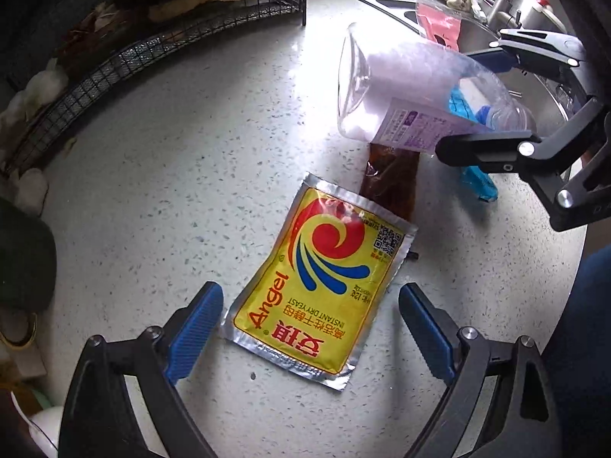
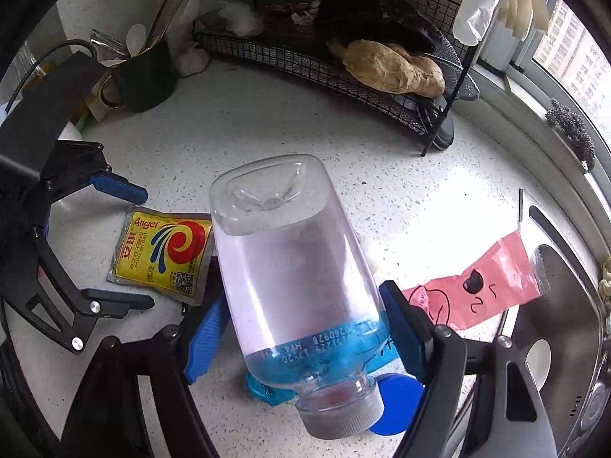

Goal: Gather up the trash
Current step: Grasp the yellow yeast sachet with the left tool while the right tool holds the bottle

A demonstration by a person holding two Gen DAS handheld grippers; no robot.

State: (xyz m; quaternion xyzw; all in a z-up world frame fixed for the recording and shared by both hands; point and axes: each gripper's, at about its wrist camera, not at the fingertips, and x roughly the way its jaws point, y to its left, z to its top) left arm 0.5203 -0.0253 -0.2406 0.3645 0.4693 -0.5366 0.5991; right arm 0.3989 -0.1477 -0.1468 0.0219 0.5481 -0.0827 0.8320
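now my right claw [image 2: 301,337] is pinching the clear bottle [image 2: 294,267] above the counter [image 1: 172,160], while my left claw [image 1: 311,328] is spread around the yellow yeast packet [image 1: 317,286] lying flat.

The desk [image 1: 160,160] is looked down on steeply and from close by in the left wrist view, along the left tongs [image 1: 311,328], with the wire rack [image 1: 126,53] at the far edge and the sink [image 1: 542,76] towards the right. In the right wrist view the same desk [image 2: 305,129] is faced more levelly along the right tongs [image 2: 301,337], towards the wire rack [image 2: 343,68] and the window. Both views share the yeast packet [image 1: 317,282] [image 2: 162,255], the clear bottle [image 1: 416,91] [image 2: 294,274] and the pink bag [image 1: 439,23] [image 2: 485,286]. Each pair of tongs is seen by the other camera: left tongs [image 2: 135,248], right tongs [image 1: 469,101].
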